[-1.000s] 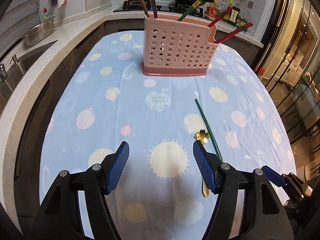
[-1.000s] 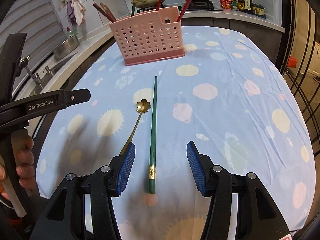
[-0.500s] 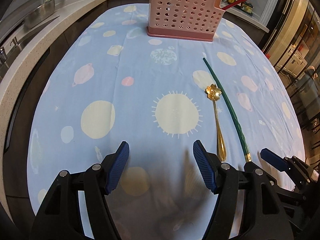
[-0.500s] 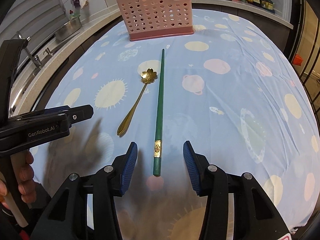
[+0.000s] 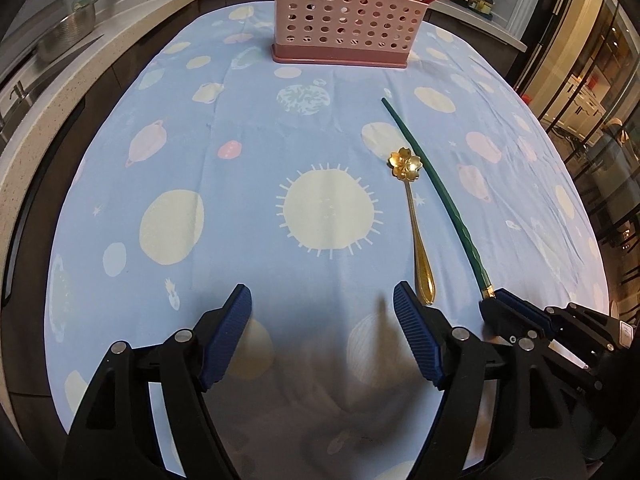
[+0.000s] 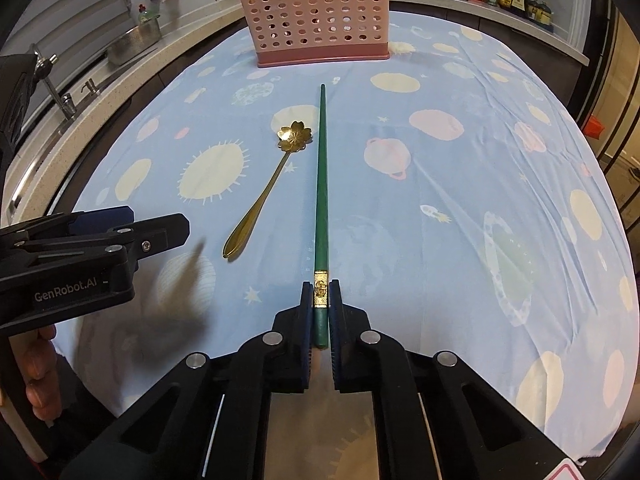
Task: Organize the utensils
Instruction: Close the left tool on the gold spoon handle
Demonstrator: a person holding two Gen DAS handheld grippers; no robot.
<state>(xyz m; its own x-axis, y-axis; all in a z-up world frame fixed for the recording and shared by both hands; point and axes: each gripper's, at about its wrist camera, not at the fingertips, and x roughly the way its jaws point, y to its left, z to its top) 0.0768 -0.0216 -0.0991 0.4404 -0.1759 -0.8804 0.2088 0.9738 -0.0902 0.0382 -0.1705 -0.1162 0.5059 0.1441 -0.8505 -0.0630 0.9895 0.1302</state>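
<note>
- Since the table [image 6: 460, 240] is the biggest thing here, I begin there: its blue planet-print cloth carries the pink holder [image 6: 316, 16] at the far end, upright, with red and dark sticks already in it.
- Between holder and me lie the two loose utensils, close together but apart: the green chopstick [image 6: 321, 184] pointing lengthwise toward the holder, and the gold spoon [image 6: 268, 188] to its left, flower bowl at the far end.
- I judge the chopstick light, stiff and smooth, so it may pivot or slip in a pinch taken at one end; the thick near end with the gold band is the sensible hold.
- My right gripper [image 6: 320, 308] points steeply down and is clamped on that thick end, pads on either side at the band. The stick rests on the cloth, not yet lifted.
- My left gripper [image 5: 322, 336] is tilted down too, jaws widening over bare cloth with nothing between them; the spoon handle lies just beyond its right fingertip [image 5: 412, 320].
- The spoon looks thin, hard and slippery; I'd grip mid-handle.
</note>
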